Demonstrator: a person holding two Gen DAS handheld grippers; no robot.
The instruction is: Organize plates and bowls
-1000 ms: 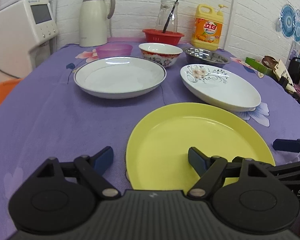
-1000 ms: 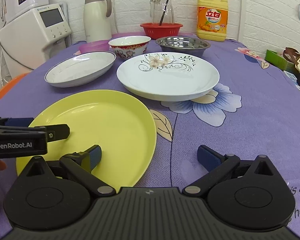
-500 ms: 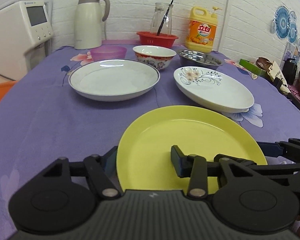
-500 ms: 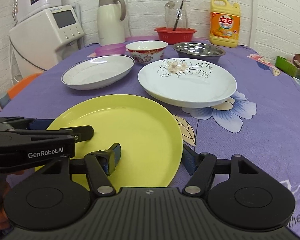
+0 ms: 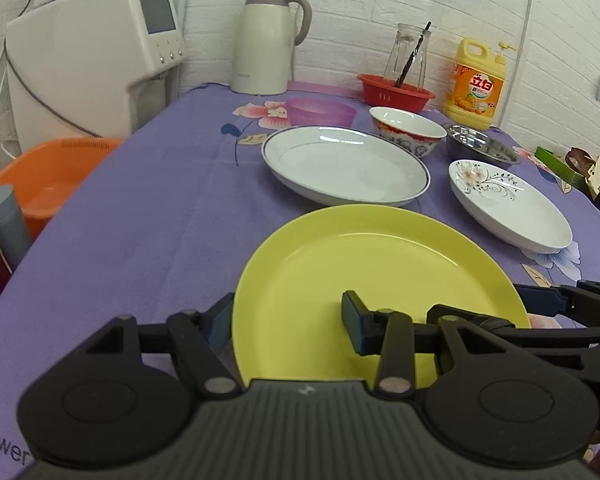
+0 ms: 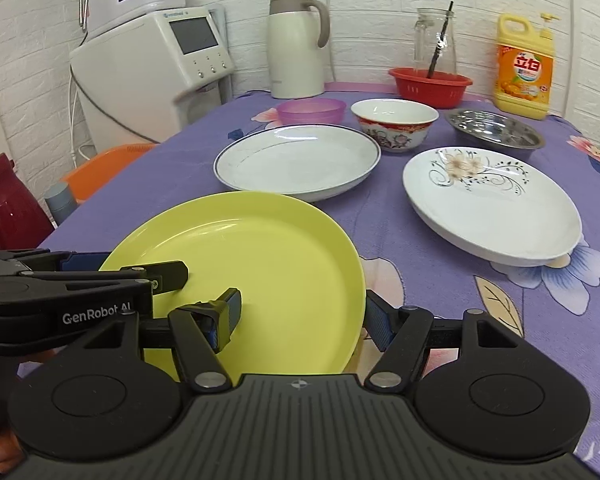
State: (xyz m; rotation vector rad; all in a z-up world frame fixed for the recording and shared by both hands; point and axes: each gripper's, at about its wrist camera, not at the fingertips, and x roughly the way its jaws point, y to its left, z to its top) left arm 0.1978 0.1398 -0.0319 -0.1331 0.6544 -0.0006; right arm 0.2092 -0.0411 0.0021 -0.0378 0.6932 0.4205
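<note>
A yellow plate [image 5: 364,264] [image 6: 252,256] is held at both sides. My left gripper [image 5: 286,320] is shut on its left rim, one pad inside the plate and one outside the rim. On the opposite rim my right gripper [image 6: 302,314] is shut in the same way. The plate's far edge comes close to a white plate with a blue rim [image 5: 344,164] [image 6: 296,160]. A white flowered plate [image 5: 508,208] [image 6: 492,204] lies to the right. Behind them stand a patterned bowl [image 5: 408,128] [image 6: 394,120], a steel bowl [image 5: 480,146] [image 6: 496,128] and a purple bowl [image 5: 320,112] [image 6: 311,110].
At the back of the purple tablecloth [image 5: 148,208] stand a cream jug [image 5: 266,40], a red basket [image 5: 396,90] with a glass jar in it, and a yellow detergent bottle [image 5: 476,84]. Left of the table are a white dispenser [image 5: 92,60], an orange basin [image 5: 52,176] and a dark red flask [image 6: 8,204].
Both grippers went from open around the yellow plate's rims to shut on them. The plate then moved with them to the left and toward the blue-rimmed plate.
</note>
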